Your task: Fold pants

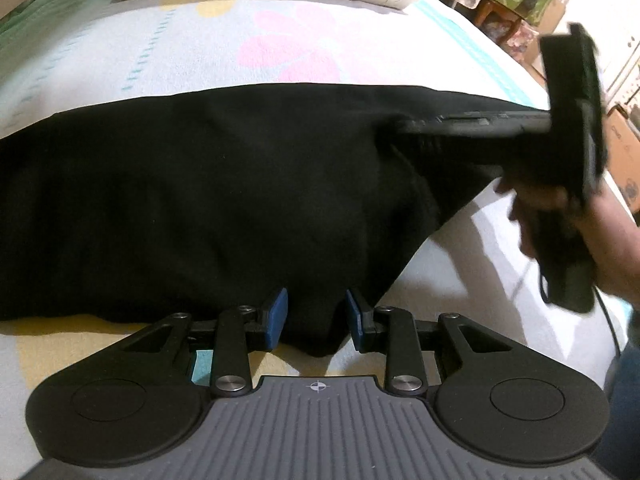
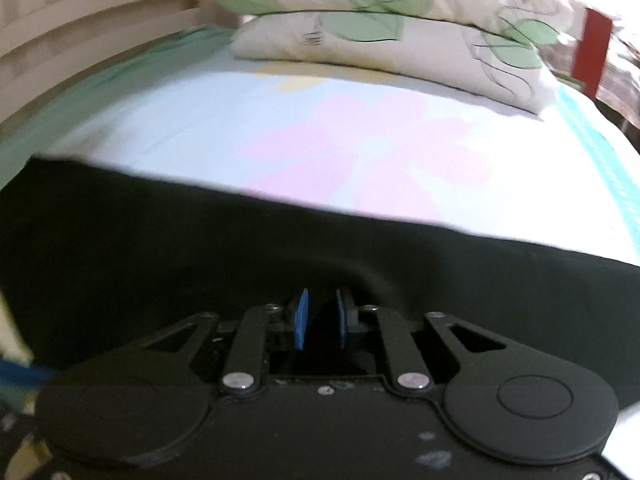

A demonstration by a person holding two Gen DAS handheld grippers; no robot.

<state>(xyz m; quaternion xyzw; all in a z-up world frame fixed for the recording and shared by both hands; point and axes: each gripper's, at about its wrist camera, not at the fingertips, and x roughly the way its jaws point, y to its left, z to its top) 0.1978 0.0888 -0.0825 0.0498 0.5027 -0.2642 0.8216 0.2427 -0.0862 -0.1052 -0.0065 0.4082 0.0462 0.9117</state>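
Black pants lie flat across the near half of the bed, long axis left-right, far edge straight, near edge bunched into a small tuck at the left gripper. That gripper's blue pads straddle the tuck of near hem; cloth sits between them and they look clamped on it, part-closed. Right gripper is over the pants' right part, jaws narrow with dark cloth in the gap; whether the pads actually pinch it I can't tell, the frame is motion-blurred. My read: the step is getting two grips on the near edge before carrying it to the far edge. To do it well: confirm the right pinch takes every layer, match both grips along the same edge, lift together, keep the cloth taut so the fold line stays straight. Left wrist view shows the person's hand on the right gripper and the diagonal right edge; right wrist view alone shows the stacked pillows and headboard.
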